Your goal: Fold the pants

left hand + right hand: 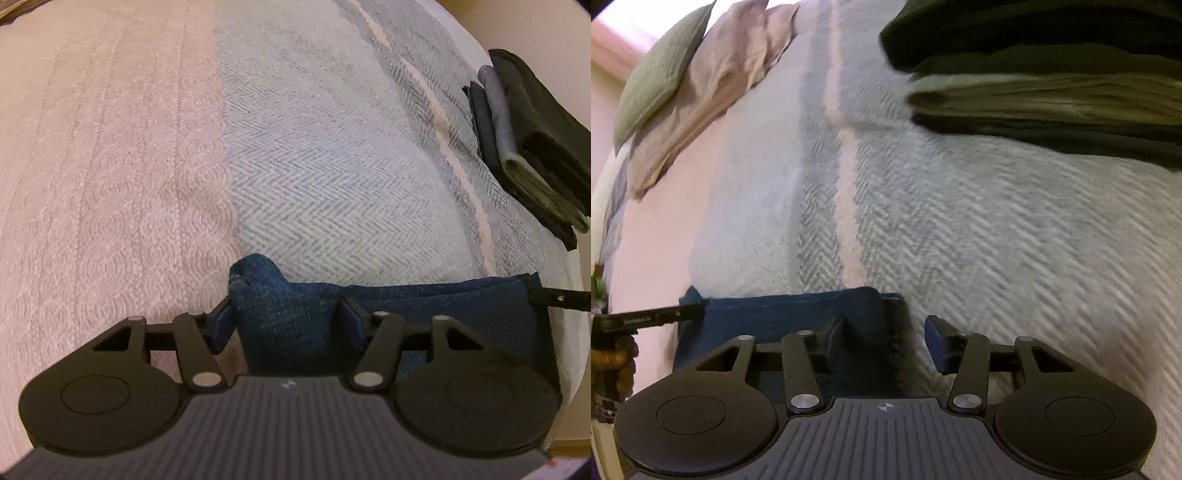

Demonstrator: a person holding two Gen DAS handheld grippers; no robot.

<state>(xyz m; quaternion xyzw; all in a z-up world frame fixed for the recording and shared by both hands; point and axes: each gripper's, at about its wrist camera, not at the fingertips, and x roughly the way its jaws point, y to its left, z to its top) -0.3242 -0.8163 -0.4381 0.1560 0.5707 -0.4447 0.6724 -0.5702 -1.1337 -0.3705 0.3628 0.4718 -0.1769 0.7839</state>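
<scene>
A stack of folded dark clothes [532,144] lies far right on the bed's herringbone blanket [325,166], well apart from the blue pants [424,310], which lie folded at the near edge. Two pillows [683,92] sit far left. Open blanket stretches between pants and stack. The left gripper [288,314] has its fingers about half open, with a raised bunch of pants between them. The right gripper [886,336] is parted, straddling the pants' right edge, not pinching.
</scene>
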